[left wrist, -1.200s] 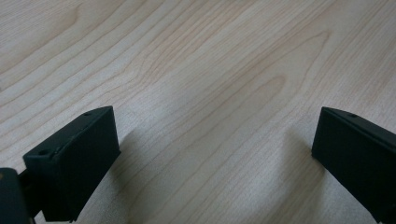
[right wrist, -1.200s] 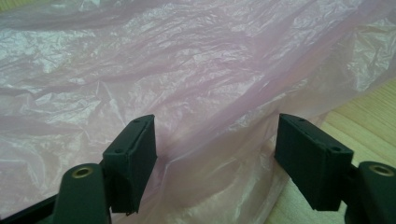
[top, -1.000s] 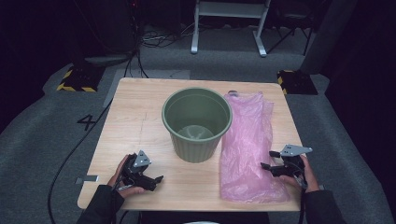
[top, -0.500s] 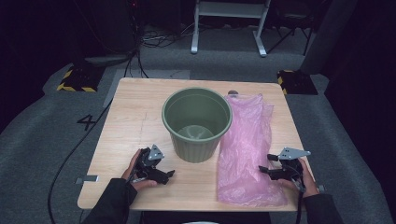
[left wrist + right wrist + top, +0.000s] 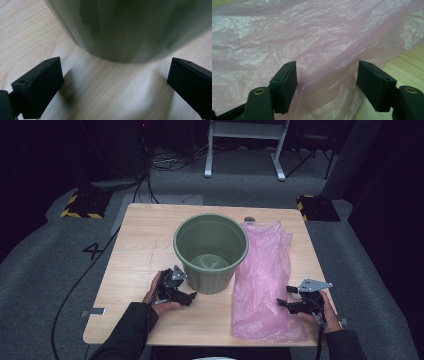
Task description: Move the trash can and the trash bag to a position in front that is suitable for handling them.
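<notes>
A: What's on the table (image 5: 140, 245)?
B: Pale wood grain, a ribbed green plastic bucket (image 5: 211, 252) mid-table, and a crinkly pink bag (image 5: 262, 275) flat beside it.
A: The grippers?
B: Left gripper (image 5: 190, 295) gapes at the bucket's base. Right gripper (image 5: 281, 303) spread wide over the bag's edge, gripping nothing.

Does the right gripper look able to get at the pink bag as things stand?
Probably yes. The right gripper sits at the edge of the pink bag with its fingers open and bag film lying between them; nothing stands in the way.
</notes>
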